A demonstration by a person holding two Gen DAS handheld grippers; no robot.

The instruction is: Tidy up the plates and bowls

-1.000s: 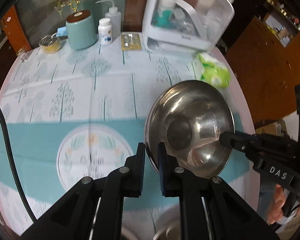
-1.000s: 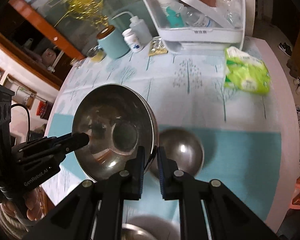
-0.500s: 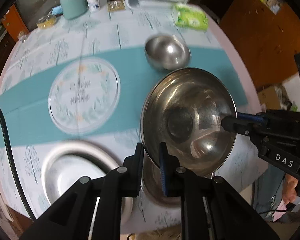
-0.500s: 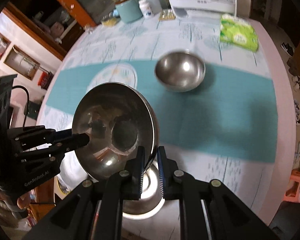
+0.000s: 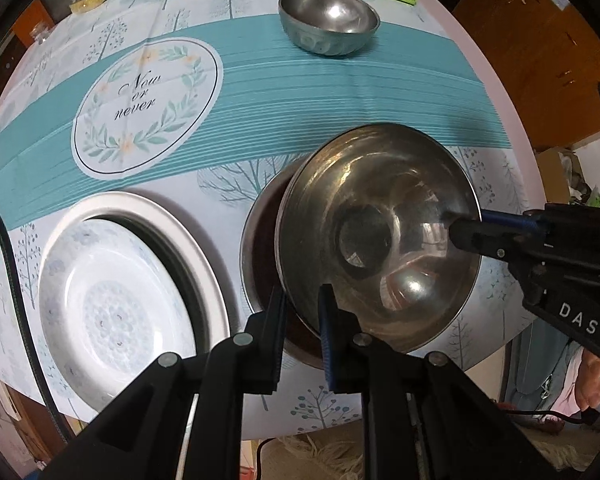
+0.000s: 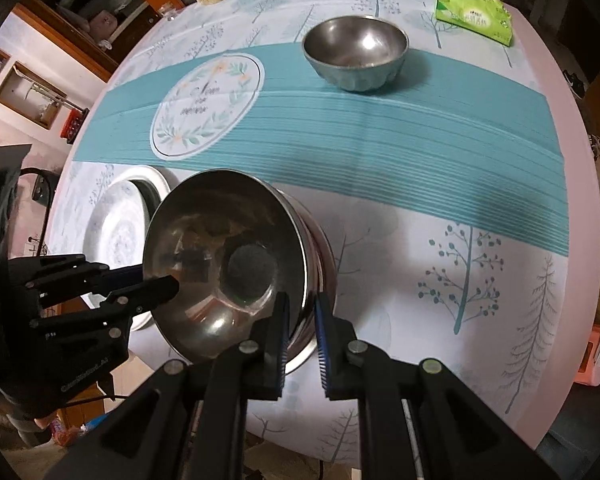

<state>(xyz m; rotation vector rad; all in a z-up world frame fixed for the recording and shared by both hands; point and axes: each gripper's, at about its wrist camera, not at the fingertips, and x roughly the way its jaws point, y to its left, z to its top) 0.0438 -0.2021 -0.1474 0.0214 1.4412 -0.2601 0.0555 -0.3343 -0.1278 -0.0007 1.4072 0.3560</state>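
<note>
At the bottom of both wrist views, the left gripper point(image 5: 302, 320) and right gripper point(image 6: 302, 320) were each clamped on opposite rims of a tilted steel bowl point(image 5: 380, 240), held over another steel bowl point(image 5: 260, 248) at frame centre. Left of it sat a white plate point(image 5: 108, 312); a small steel bowl point(image 5: 328, 20) stood farther up.

Soft, even indoor light falls on the bench point(image 5: 480, 80), with bright glare spots inside the steel bowl point(image 5: 380, 240) and the far small bowl point(image 6: 356, 52). Fisheye bending curves the edges; corners go black. Focus is sharp, with little blur.
</note>
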